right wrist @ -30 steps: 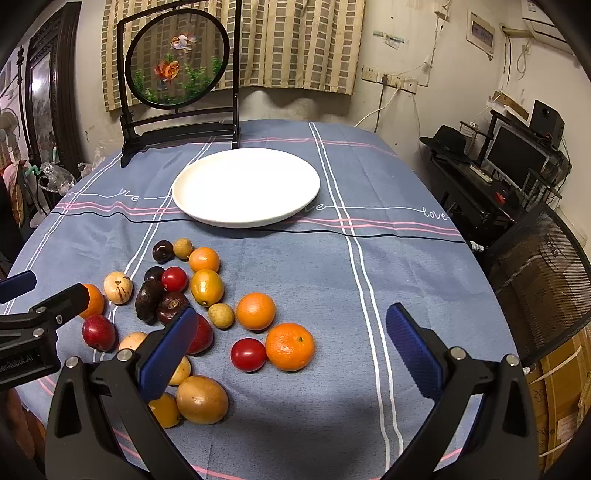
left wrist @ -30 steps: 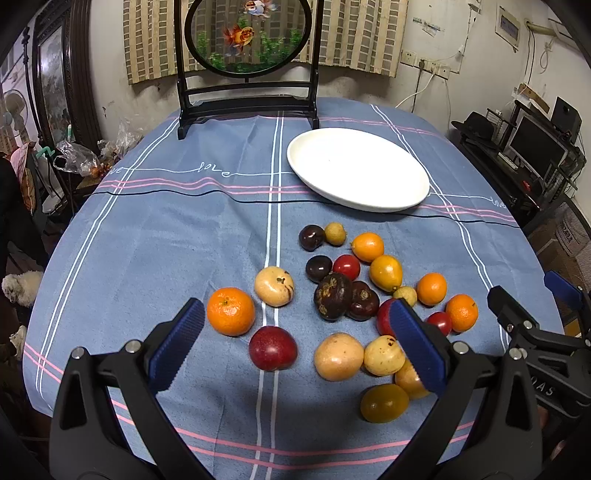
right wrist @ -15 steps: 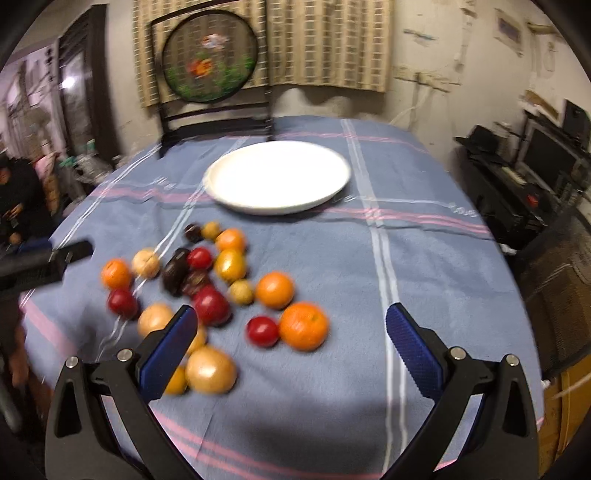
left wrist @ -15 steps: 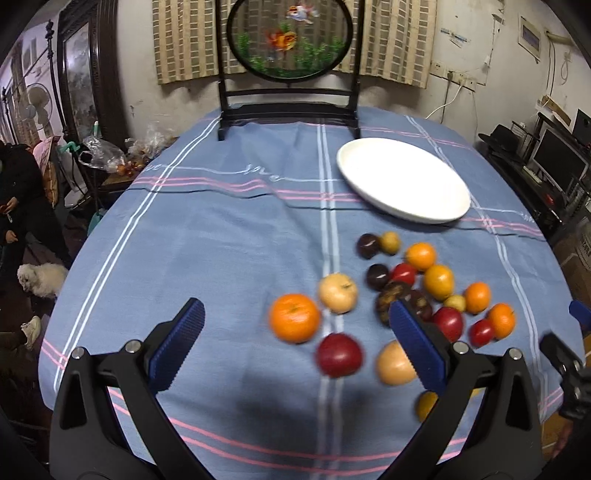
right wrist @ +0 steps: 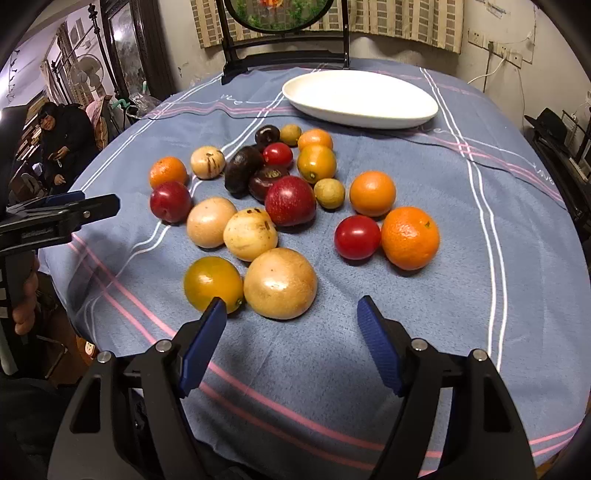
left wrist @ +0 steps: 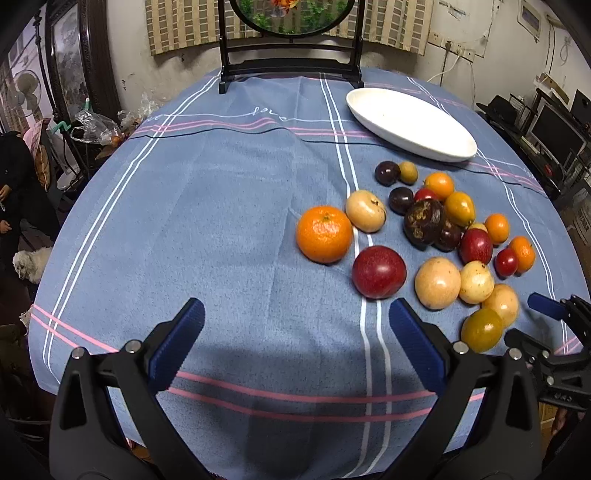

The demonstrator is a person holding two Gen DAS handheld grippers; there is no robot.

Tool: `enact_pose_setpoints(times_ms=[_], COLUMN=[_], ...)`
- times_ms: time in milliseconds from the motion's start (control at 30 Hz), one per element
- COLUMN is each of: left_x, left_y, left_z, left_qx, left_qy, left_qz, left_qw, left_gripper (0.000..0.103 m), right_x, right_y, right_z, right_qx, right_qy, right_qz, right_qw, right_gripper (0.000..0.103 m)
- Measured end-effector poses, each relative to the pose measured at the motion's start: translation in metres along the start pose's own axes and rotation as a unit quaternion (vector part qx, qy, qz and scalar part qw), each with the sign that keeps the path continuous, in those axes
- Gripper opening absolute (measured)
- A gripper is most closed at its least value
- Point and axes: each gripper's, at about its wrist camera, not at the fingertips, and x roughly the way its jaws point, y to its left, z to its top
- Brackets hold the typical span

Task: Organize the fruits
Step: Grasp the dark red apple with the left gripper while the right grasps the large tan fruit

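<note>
Partly hidden | dark fruit [right wrist: 269,180] behind red apple [right wrist: 290,200] | screen [right wrist: 280,14] top cropped

Bare cloth [left wrist: 221,240] wide on the left — fruit cluster [right wrist: 258,206] and white plate [right wrist: 360,98] crowding the right.

My left gripper [left wrist: 295,325]: black plastic frame, two fingers, each with blue ribbed pad [left wrist: 177,343]. Small round silver screws on black arms. Triangle holes cut in big black side pieces.

My right gripper [right wrist: 291,319]: same look. Black frame, blue bumpy pads [right wrist: 376,347], shiny silver screws, triangle holes.

In right view, left gripper shows from side: long black beak, blue pad on top, one silver screw. My hand [right wrist: 24,299] wraps black handle below it.
</note>
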Motion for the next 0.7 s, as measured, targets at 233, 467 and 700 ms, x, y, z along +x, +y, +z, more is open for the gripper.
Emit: enact_pose_setpoints(times_ms=[233, 467, 700], left_x=[0.007, 0.014, 0.019], left_y=[-0.002, -0.009, -0.020], left_z=[-0.002, -0.003, -0.003], left_qx=[0.009, 0.013, 0.029], left_qy=[0.016, 0.027, 0.032], left_qz=[0.005, -0.014, -0.021], left_qw=[0.9998, 0.9994, 0.9988], left_gripper=[0.101, 0.101, 0.101], right_x=[0.002, 0.018, 0.020], right_y=[-0.008, 0.000, 0.001], right_z=[-0.001, 0.004, 0.019], right_qx=[0.008, -0.023, -0.021], right_qy=[0.015, 0.022, -0.004], right_qz=[0.037, 0.034, 0.040], right_qw=[0.999, 0.999, 0.999], right_gripper=[0.050, 0.050, 0.046])
